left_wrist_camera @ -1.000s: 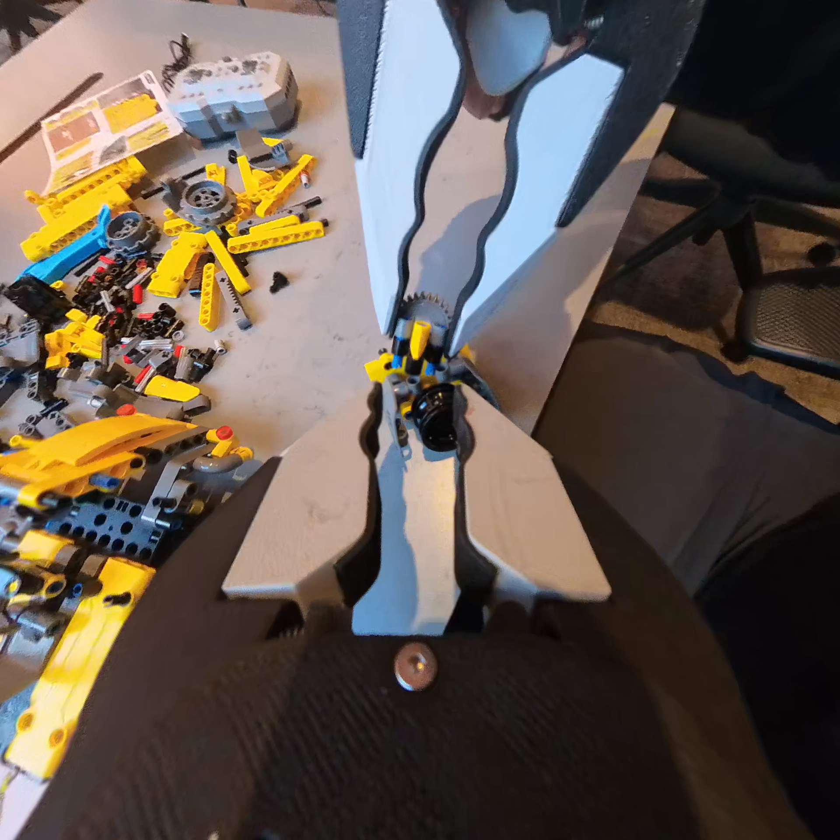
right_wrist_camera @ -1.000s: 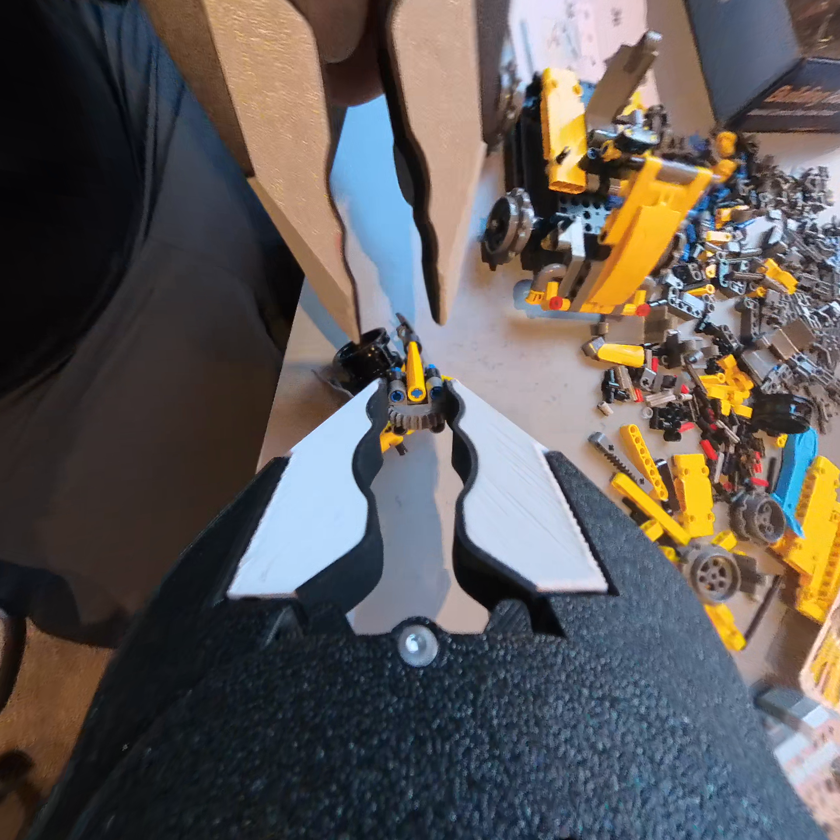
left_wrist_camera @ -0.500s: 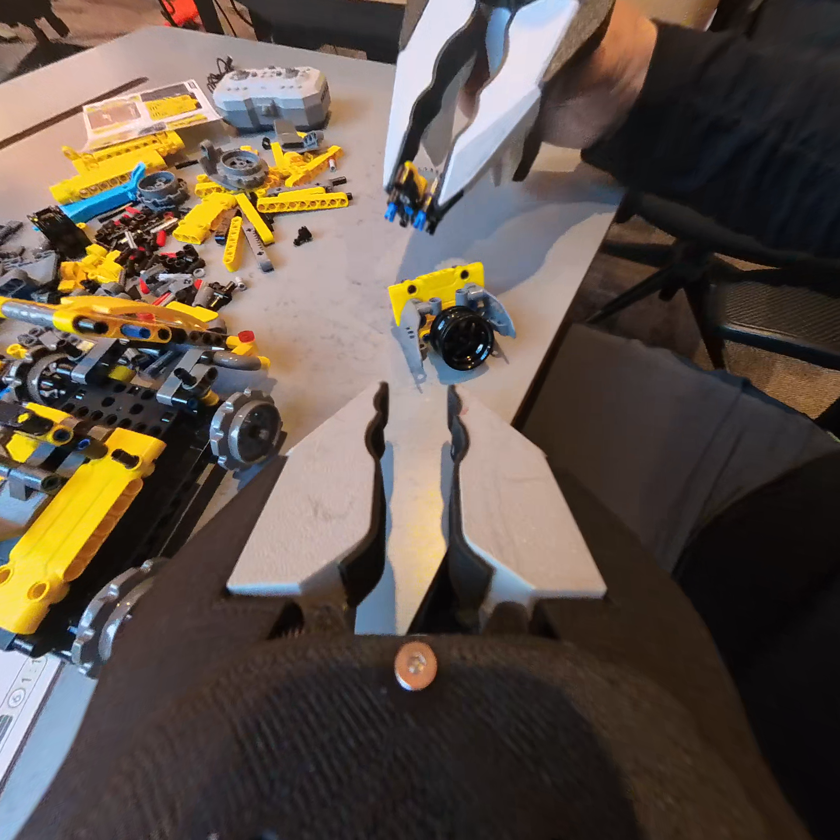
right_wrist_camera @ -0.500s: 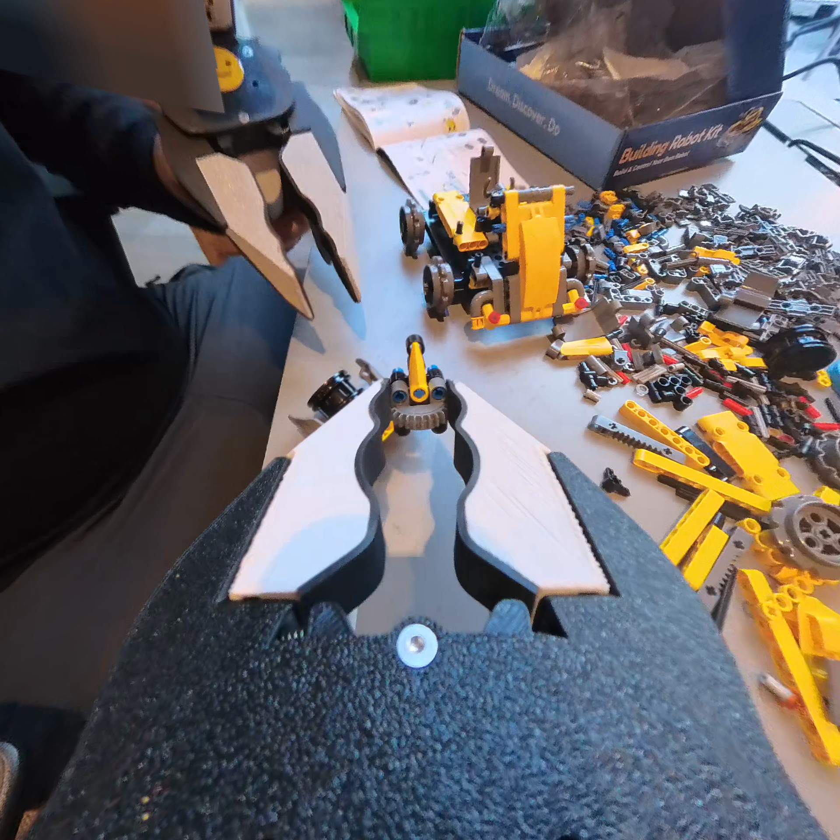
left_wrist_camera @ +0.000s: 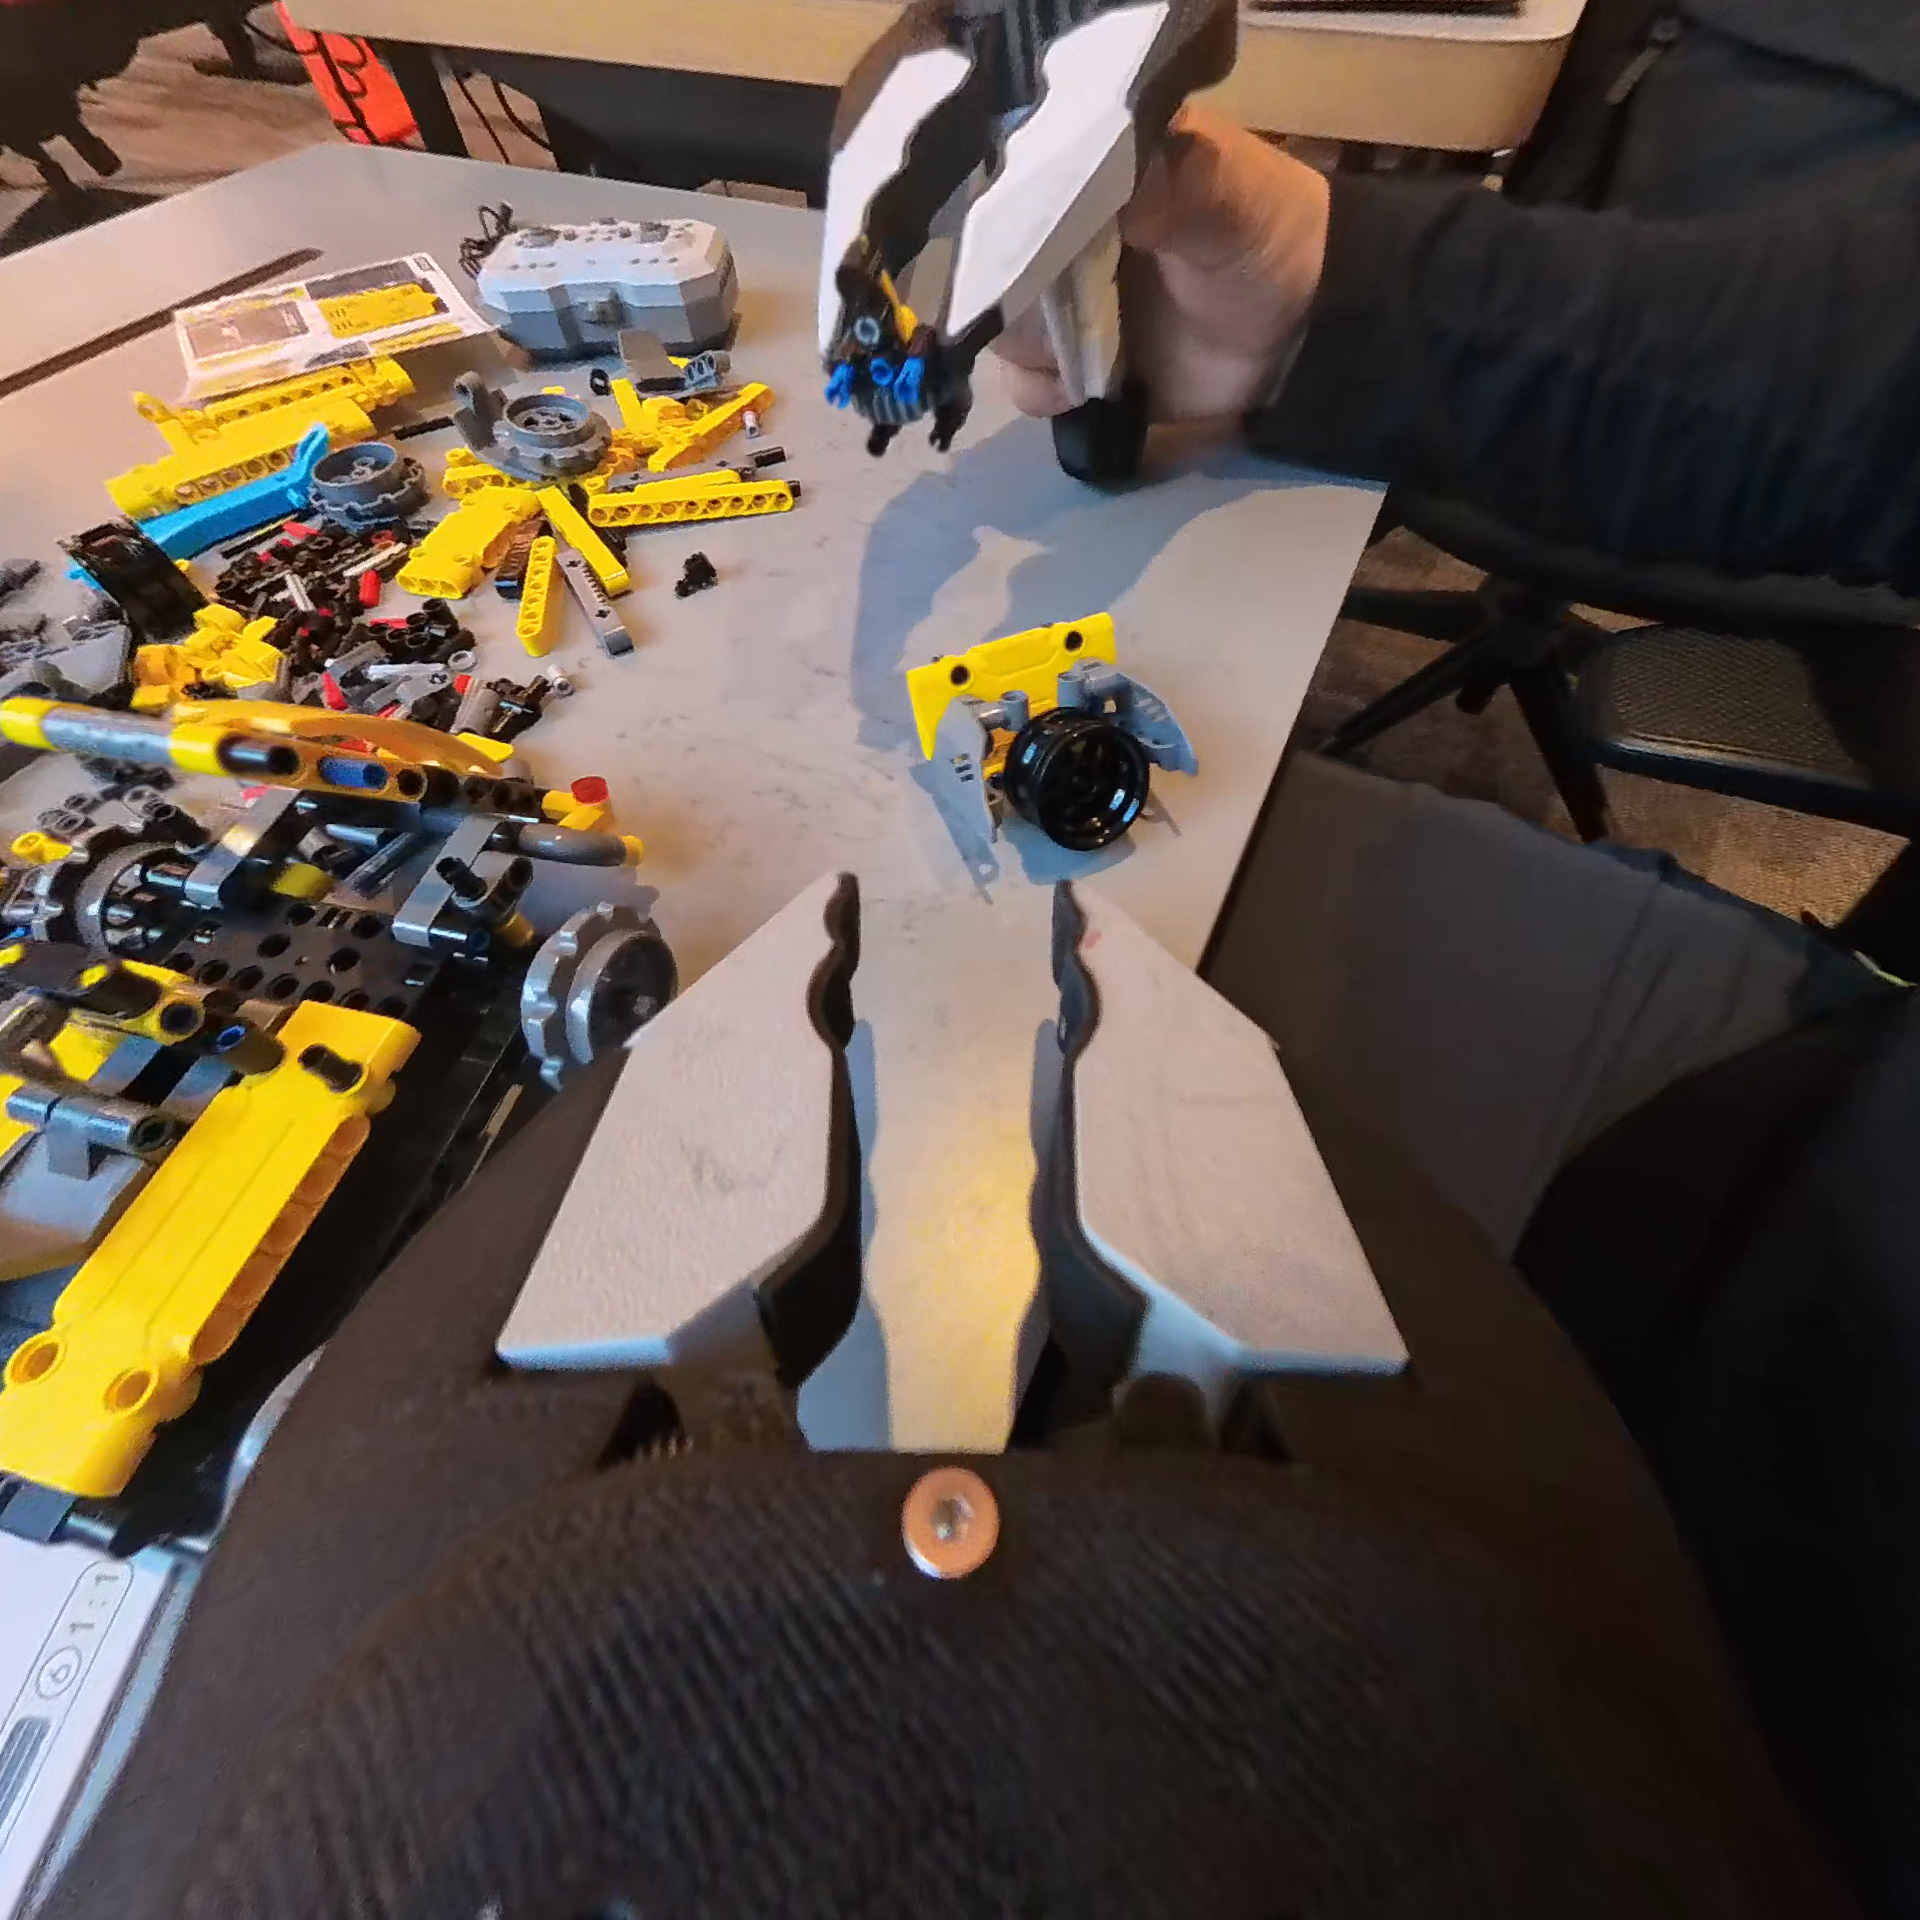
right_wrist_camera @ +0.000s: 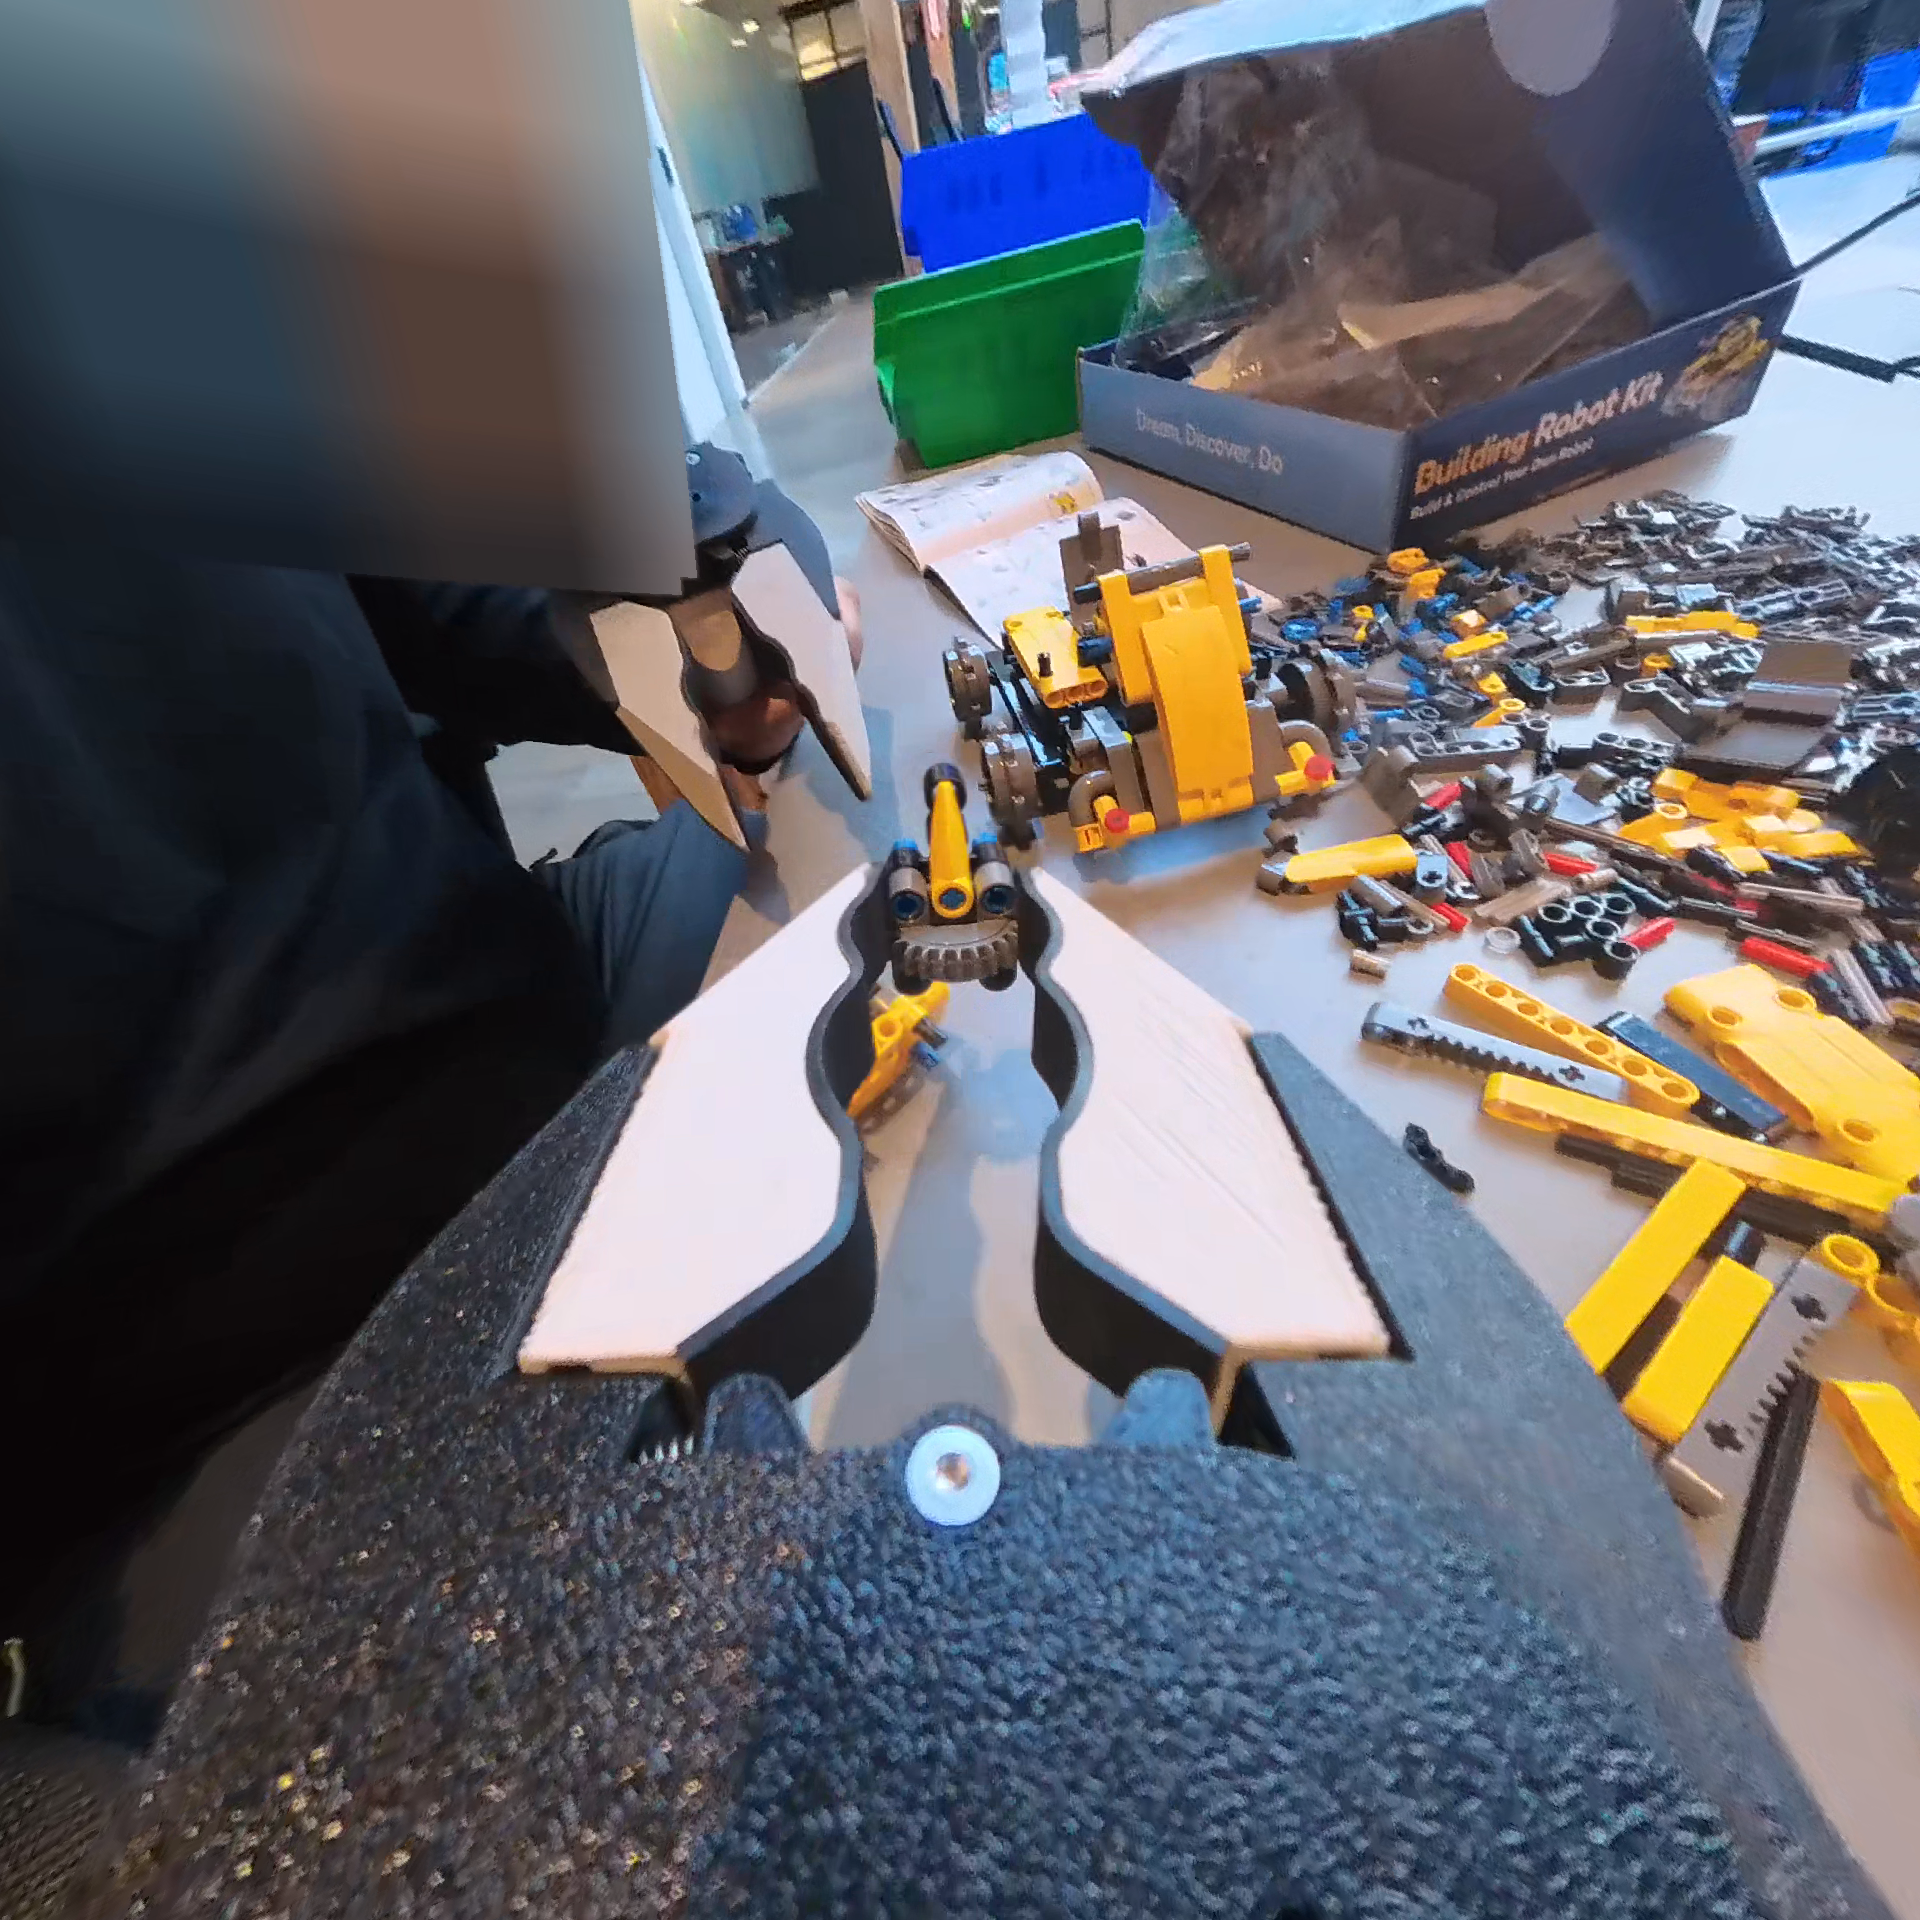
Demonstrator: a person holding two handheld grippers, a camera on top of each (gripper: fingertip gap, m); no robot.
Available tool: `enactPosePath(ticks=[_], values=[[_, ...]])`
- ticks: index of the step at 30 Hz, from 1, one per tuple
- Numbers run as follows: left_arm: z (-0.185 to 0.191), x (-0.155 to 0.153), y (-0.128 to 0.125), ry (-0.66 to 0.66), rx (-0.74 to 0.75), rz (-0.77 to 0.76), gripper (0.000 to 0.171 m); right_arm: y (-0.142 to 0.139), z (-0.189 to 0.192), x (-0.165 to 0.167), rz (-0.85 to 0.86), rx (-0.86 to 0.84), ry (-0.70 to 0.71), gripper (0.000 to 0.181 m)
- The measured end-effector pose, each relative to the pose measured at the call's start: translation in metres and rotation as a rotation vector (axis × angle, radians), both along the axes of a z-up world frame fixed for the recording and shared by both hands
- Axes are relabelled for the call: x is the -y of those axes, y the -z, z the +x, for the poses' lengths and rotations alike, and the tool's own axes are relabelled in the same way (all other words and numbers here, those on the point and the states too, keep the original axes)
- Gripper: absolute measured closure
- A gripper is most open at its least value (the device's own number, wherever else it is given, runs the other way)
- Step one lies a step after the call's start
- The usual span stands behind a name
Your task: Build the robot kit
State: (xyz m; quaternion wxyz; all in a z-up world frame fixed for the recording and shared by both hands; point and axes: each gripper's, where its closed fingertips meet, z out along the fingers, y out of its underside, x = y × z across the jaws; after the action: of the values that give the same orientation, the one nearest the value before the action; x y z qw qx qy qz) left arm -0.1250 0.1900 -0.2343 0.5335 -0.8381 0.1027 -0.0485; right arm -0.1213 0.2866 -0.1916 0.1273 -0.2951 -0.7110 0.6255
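My right gripper (right_wrist_camera: pixel 951 883) is shut on a small gear piece (right_wrist_camera: pixel 951 914) with a grey gear, a yellow pin and blue-tipped pins. It holds the piece in the air above the table; the left wrist view shows the gripper (left_wrist_camera: pixel 899 353) and the piece (left_wrist_camera: pixel 894 390) from the front. My left gripper (left_wrist_camera: pixel 954 904) is open and empty, just short of a yellow and grey wheel piece (left_wrist_camera: pixel 1049 748) with a black rim that lies near the table's right edge. A yellow part of that piece (right_wrist_camera: pixel 894 1049) shows between my right fingers. My left gripper (right_wrist_camera: pixel 805 821) also shows farther off.
A half-built yellow and black vehicle (right_wrist_camera: pixel 1143 707) stands on the grey table (left_wrist_camera: pixel 779 727), close to my left gripper (left_wrist_camera: pixel 260 1039). Loose yellow, grey and black parts (left_wrist_camera: pixel 468 540) cover the left side. A dark kit box (right_wrist_camera: pixel 1455 416), an open booklet (right_wrist_camera: pixel 997 520) and a grey battery unit (left_wrist_camera: pixel 603 281) lie farther back. The grippers' ends are close to 11 cm from one another. To the grey battery unit (left_wrist_camera: pixel 603 281): right tips about 25 cm, left tips about 35 cm.
The two grippers have drawn apart. My left gripper let go of the wheel piece, which now lies on the table. My right gripper lifted away with the gear piece.
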Motion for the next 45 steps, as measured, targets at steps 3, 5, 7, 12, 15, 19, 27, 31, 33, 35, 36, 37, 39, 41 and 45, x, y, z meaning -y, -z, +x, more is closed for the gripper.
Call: enactPosePath(ticks=[3, 5, 7, 12, 15, 19, 27, 31, 33, 35, 36, 37, 39, 41, 45], values=[[0.002, 0.001, -0.002, 0.018, -0.004, 0.019, 0.136, 0.001, -0.001, -0.001, 0.014, -0.014, 0.019, 0.157], [0.004, 0.000, 0.000, 0.022, -0.016, 0.010, 0.132, 0.001, -0.001, -0.001, 0.016, -0.017, 0.014, 0.157], [0.005, -0.002, 0.003, 0.022, -0.028, -0.007, 0.129, 0.000, 0.001, 0.000, 0.017, -0.026, 0.004, 0.157], [0.006, -0.006, -0.005, 0.003, -0.058, -0.012, 0.127, 0.003, 0.002, 0.004, 0.045, -0.029, -0.010, 0.157], [0.013, -0.013, -0.003, -0.015, -0.017, -0.044, 0.112, 0.005, 0.003, 0.006, 0.068, -0.034, -0.018, 0.157], [0.025, -0.024, 0.007, -0.031, 0.016, -0.060, 0.115, 0.014, 0.012, 0.018, 0.143, -0.033, -0.086, 0.157], [0.034, -0.045, 0.028, -0.061, -0.030, -0.148, 0.102, 0.026, 0.022, 0.029, 0.232, -0.030, -0.150, 0.157], [0.038, -0.052, 0.035, -0.059, -0.057, -0.193, 0.089, 0.025, 0.019, 0.026, 0.219, -0.019, -0.120, 0.157], [0.039, -0.055, 0.035, -0.056, -0.065, -0.200, 0.088, 0.025, 0.016, 0.024, 0.205, -0.006, -0.101, 0.158], [0.038, -0.057, 0.035, -0.060, -0.072, -0.209, 0.087, 0.024, 0.013, 0.022, 0.198, -0.001, -0.084, 0.158], [0.037, -0.058, 0.036, -0.063, -0.080, -0.214, 0.090, 0.024, 0.013, 0.021, 0.196, 0.002, -0.080, 0.158], [0.037, -0.058, 0.037, -0.062, -0.092, -0.222, 0.095, 0.024, 0.012, 0.020, 0.196, 0.006, -0.076, 0.157], [0.035, -0.057, 0.039, -0.050, -0.110, -0.240, 0.104, 0.025, 0.013, 0.021, 0.197, 0.010, -0.078, 0.157], [0.033, -0.056, 0.037, -0.024, -0.094, -0.244, 0.107, 0.026, 0.014, 0.022, 0.201, 0.016, -0.087, 0.157], [0.029, -0.051, 0.024, 0.024, 0.004, -0.206, 0.108, 0.029, 0.015, 0.023, 0.203, 0.047, -0.096, 0.157]])
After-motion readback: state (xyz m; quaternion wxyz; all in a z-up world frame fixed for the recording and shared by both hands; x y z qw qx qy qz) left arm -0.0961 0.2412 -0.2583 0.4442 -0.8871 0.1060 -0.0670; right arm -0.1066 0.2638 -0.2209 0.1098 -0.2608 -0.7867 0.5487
